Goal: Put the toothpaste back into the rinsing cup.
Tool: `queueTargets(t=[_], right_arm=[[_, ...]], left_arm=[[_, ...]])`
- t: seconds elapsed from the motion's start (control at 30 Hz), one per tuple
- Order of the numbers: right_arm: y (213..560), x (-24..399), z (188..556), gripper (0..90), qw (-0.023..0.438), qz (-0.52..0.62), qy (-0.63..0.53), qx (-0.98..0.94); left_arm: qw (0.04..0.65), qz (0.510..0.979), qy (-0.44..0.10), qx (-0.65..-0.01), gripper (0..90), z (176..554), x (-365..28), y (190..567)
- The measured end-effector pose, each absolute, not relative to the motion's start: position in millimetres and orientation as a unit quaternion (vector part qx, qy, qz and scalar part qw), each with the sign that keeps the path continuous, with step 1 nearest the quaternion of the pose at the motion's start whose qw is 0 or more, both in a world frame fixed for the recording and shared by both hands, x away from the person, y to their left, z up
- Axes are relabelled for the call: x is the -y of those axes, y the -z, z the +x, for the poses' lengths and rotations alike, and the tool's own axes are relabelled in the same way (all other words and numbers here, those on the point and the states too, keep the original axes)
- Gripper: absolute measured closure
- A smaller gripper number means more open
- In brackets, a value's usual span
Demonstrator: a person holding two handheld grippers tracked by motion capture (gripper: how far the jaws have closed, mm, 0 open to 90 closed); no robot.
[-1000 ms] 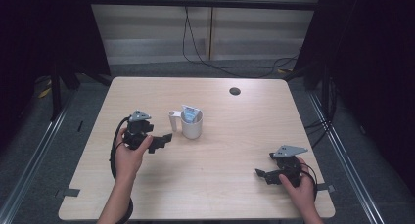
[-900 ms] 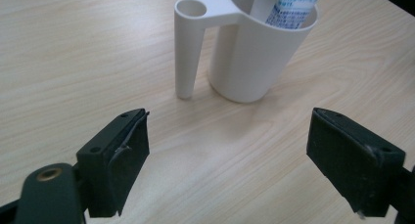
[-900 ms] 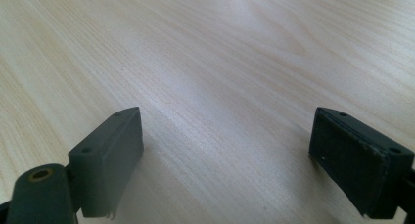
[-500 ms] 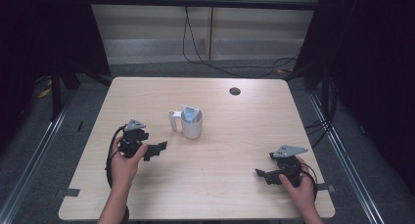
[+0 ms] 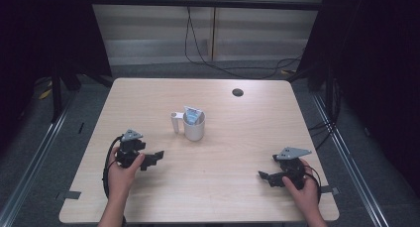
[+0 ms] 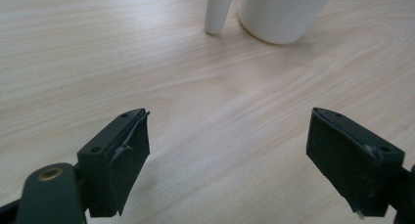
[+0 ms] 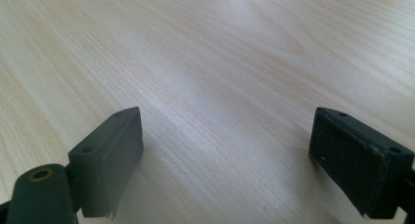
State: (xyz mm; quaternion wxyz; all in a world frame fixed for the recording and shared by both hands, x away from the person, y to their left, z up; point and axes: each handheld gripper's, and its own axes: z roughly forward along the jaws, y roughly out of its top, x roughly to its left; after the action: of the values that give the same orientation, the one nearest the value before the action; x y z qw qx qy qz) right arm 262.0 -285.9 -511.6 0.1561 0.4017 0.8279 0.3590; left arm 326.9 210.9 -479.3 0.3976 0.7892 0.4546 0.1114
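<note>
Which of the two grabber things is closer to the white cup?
The left hand-held gripper. It sits just below and left of the white cup, with its open jaws toward it. The right hand-held gripper is much farther away, by the table's near right corner.

White mug in the left gripper view is cut off by the top edge, only its base and the foot of its handle showing, rim and contents out of frame. In the high view the bluish item sticking out of the mug is too small to identify, and the dark round spot near the table's far edge is too small to tell hole from object. Both forearms cut off at the bottom edge there
</note>
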Motion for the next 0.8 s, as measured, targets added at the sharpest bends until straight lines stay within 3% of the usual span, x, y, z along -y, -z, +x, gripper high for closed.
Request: queueTargets(t=[0.8], right_arm=[[511.6, 285.9, 262.0, 12.2, 0.156, 0.401, -0.359, -0.828]], left_arm=[[0.369, 0.797, -0.126, -0.461, 16.3, 313.8, -223.7, 502.4]])
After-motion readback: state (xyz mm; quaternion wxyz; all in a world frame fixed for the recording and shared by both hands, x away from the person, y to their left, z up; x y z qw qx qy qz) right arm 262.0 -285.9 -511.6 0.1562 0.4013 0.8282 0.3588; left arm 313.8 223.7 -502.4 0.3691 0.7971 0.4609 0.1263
